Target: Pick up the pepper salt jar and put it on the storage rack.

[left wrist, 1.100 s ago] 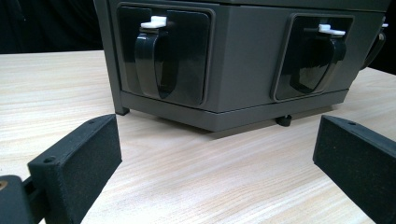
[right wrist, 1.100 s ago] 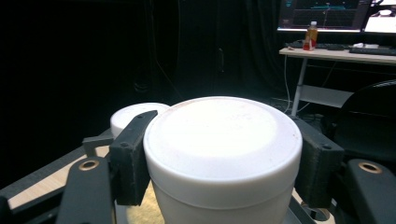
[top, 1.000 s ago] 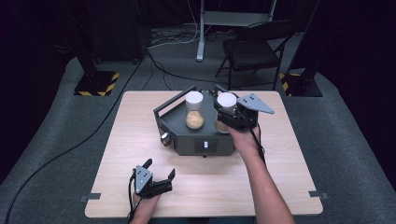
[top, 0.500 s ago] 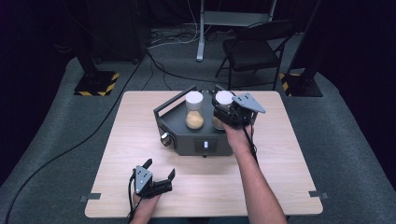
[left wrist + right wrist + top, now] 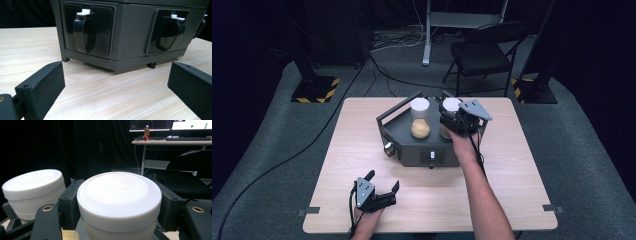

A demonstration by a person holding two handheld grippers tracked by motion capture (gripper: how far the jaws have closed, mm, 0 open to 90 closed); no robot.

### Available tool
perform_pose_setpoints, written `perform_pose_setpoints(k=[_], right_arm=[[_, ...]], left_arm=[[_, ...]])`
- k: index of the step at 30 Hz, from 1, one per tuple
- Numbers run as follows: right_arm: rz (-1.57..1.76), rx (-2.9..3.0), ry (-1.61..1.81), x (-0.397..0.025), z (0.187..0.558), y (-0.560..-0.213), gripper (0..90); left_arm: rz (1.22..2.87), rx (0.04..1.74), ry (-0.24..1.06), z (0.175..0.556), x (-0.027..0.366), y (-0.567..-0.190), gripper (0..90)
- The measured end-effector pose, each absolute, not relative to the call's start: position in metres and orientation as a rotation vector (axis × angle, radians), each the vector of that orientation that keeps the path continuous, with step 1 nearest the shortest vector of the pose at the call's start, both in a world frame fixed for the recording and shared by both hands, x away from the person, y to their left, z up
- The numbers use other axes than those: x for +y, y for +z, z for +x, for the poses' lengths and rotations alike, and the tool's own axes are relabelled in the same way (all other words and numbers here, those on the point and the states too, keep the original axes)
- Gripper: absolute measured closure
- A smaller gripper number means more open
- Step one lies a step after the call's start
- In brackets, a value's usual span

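While the right gripper (image 5: 118,220) clamps the white lid (image 5: 119,195) of the right-hand jar (image 5: 447,120), at upper centre of the high view on the grey machine (image 5: 422,145), any twist or lift should probably stay straight, sparing the neighbouring jar (image 5: 420,119). Its lid looks broad, smooth and matte. The left gripper (image 5: 382,186) rests wide open, lower left, on the wooden table (image 5: 522,170).

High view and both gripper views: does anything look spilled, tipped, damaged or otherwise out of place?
Nothing stands out. Both white-lidded jars, the left jar and the right jar, stand upright on the grey machine. The right gripper has its jaws on either side of the right jar's lid; the left gripper sits open near the table edge. No spill shows.
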State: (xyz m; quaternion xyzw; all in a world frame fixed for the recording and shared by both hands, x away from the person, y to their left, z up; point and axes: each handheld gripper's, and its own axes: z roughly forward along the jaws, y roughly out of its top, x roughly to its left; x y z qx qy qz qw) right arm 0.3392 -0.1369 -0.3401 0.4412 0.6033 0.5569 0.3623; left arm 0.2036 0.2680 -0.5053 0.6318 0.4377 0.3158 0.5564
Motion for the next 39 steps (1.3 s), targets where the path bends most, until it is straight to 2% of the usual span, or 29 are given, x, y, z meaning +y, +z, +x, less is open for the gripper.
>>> perform_pose_setpoints(k=[22, 26, 28, 31, 39], right_arm=[[1.151, 1.566, 1.401, -0.132, 0.341, -0.340, 31.4], [1.156, 1.552, 1.425, -0.134, 0.340, -0.341, 22.6], [1.161, 1.554, 1.435, -0.136, 0.340, -0.341, 11.7], [1.153, 1.548, 1.488, -0.144, 0.340, -0.344, 1.4], [1.140, 1.540, 1.530, -0.154, 0.332, -0.343, 0.7]], left_arm=[[1.476, 1.041, 0.748, 0.202, 0.269, -0.506, 0.5], [1.476, 1.041, 0.747, 0.202, 0.269, -0.506, 0.5], [1.472, 1.044, 0.748, 0.202, 0.269, -0.506, 0.5], [1.471, 1.045, 0.746, 0.203, 0.269, -0.506, 0.5], [1.482, 1.042, 0.750, 0.203, 0.268, -0.506, 0.5]])
